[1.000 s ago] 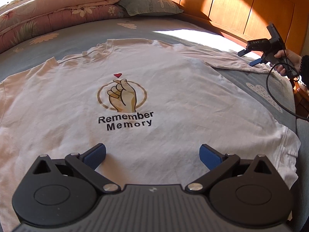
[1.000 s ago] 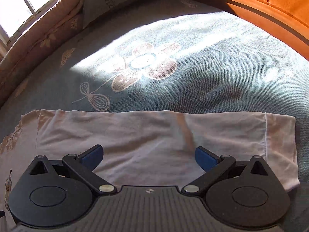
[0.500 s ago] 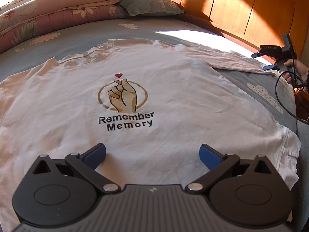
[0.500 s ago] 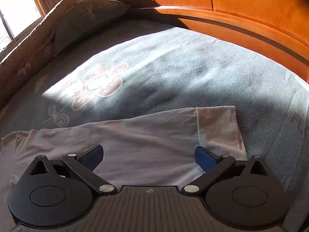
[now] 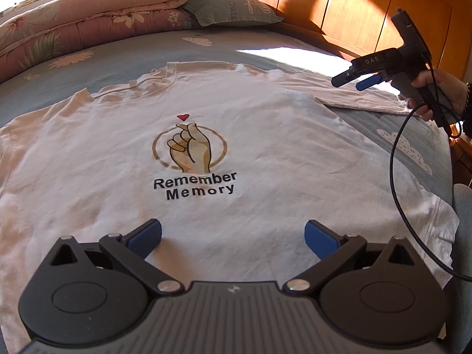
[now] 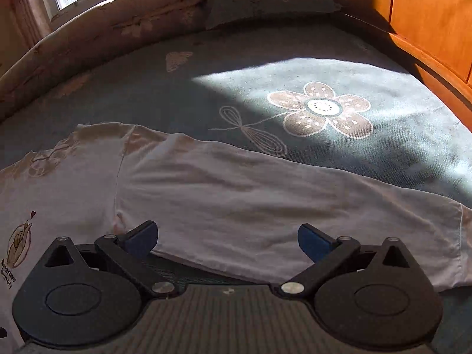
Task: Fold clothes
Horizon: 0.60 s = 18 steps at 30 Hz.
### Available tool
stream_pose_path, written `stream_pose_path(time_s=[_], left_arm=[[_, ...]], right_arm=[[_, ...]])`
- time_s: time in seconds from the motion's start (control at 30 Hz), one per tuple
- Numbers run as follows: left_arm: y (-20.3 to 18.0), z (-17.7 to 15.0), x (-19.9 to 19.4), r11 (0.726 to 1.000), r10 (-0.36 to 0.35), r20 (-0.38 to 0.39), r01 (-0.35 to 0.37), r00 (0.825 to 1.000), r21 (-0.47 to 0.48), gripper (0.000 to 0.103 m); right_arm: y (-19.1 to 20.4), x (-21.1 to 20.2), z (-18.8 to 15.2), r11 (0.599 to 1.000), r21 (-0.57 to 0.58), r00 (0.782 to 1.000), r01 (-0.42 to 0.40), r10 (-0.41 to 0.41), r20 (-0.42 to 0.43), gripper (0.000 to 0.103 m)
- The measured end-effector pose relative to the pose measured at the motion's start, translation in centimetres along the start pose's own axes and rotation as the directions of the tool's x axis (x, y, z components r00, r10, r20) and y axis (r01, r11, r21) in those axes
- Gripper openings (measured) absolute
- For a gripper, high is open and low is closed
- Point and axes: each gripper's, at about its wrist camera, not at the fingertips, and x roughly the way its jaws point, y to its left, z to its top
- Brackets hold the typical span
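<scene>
White T-shirt (image 5: 236, 147) spread flat on the bed (image 6: 206, 94)

Left gripper (image 5: 233, 236) and right gripper (image 6: 227, 236) (both spread wide, grasping nothing) hover over it, the right above its sleeve (image 6: 265, 212).

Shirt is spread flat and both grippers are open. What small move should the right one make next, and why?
Probably lower the right gripper onto the long sleeve and pinch it: its jaws are open, empty, just above the sleeve, which lies stretched out from the T-shirt, unfolded.

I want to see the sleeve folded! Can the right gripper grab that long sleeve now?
Probably yes. The right gripper is open, hanging just over the sleeve, which lies flat on the bed with nothing on it.
</scene>
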Motion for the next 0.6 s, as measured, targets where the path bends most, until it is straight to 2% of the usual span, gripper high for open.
stream_pose_path(time_s=[0.13, 0.2, 0.27, 0.43, 0.5, 0.6], left_arm=[[-0.5, -0.1, 0.1, 0.999, 0.022, -0.005, -0.022, 1.0, 0.026, 0.102], [-0.5, -0.1, 0.0, 0.999, 0.021, -0.002, -0.02, 1.0, 0.028, 0.102], [-0.4, -0.1, 0.0, 1.0, 0.02, -0.001, -0.02, 1.0, 0.018, 0.102], [0.1, 0.0, -0.1, 1.0, 0.028, -0.001, -0.028, 1.0, 0.001, 0.102], [0.1, 0.0, -0.3, 1.0, 0.03, 0.003, -0.03, 1.0, -0.003, 0.102], [0.1, 0.1, -0.5, 0.999, 0.041, 0.007, -0.041, 0.999, -0.006, 0.102]], right_arm=[[6.5, 3.1, 1.2, 0.99, -0.138, 0.999, 0.034, -0.032, 0.016, 0.103], [8.0, 4.7, 1.1, 0.977, -0.188, 0.995, 0.099, -0.098, 0.012, 0.103], [7.7, 5.1, 0.4, 0.973, -0.198, 0.992, 0.122, -0.121, 0.019, 0.103], [4.8, 2.3, -2.2, 0.986, -0.128, 0.993, 0.11, -0.115, -0.034, 0.103], [4.9, 0.3, -3.6, 0.981, -0.162, 0.991, 0.11, -0.12, -0.051, 0.103], [6.4, -3.0, -5.3, 0.973, -0.223, 0.997, 0.058, -0.068, -0.035, 0.103]])
